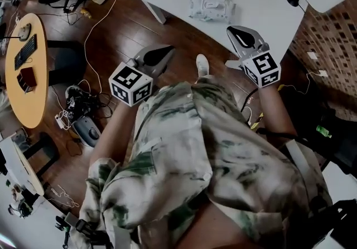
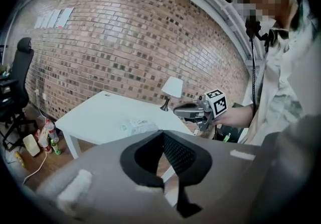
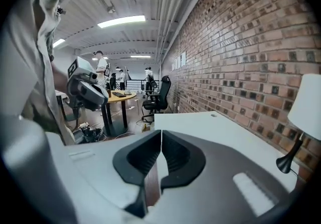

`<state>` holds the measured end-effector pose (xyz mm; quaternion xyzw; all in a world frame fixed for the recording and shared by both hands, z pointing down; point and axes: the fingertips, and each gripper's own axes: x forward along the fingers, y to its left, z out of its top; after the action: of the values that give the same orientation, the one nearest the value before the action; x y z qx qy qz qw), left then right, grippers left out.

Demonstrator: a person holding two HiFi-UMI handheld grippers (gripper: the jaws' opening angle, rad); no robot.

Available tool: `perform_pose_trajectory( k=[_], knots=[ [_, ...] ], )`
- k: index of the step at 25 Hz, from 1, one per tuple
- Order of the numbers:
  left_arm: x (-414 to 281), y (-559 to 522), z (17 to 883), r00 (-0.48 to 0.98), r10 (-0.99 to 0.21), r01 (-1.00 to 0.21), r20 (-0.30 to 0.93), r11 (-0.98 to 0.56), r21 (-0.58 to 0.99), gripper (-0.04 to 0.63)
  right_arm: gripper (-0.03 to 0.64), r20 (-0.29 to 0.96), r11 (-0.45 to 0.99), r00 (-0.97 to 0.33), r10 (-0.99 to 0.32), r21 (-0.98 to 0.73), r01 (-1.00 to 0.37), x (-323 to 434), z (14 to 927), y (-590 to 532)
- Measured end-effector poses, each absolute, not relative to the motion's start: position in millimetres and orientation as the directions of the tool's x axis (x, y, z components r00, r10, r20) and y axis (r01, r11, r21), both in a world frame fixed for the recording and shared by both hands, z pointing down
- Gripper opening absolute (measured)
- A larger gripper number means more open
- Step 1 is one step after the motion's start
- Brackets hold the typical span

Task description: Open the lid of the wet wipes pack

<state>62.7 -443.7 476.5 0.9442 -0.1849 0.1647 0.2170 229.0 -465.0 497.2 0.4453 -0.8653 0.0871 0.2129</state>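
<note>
While left gripper (image 1: 165,51) and right gripper (image 1: 241,32) hang closed, empty, the upper-centre wet wipes pack (image 1: 209,13) looks soft, light; probably pinch its lid (image 1: 213,2) lip.

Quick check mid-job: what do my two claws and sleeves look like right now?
The left claw and right claw are both grey and taper to a point, with black ribbed pads. Each carries a white cube printed with black square markers. The shirt is white with green blotches. The forearms are uncovered.
</note>
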Motion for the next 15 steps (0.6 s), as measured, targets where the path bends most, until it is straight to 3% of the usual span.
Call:
perform_pose_trajectory(
  k=[7, 15],
  knots=[
    [6, -368, 447, 0.919, -0.222, -0.326, 0.324, -0.892, 0.313, 0.002, 0.006, 0.394, 0.505, -0.456, -0.798, 0.024, -0.863, 162, 459, -353],
    [-5, -289, 415, 0.945, -0.179, -0.261, 0.273, -0.918, 0.299, 0.002, 0.006, 0.37, 0.504, -0.452, -0.812, 0.052, -0.862, 127, 422, -245]
  ],
)
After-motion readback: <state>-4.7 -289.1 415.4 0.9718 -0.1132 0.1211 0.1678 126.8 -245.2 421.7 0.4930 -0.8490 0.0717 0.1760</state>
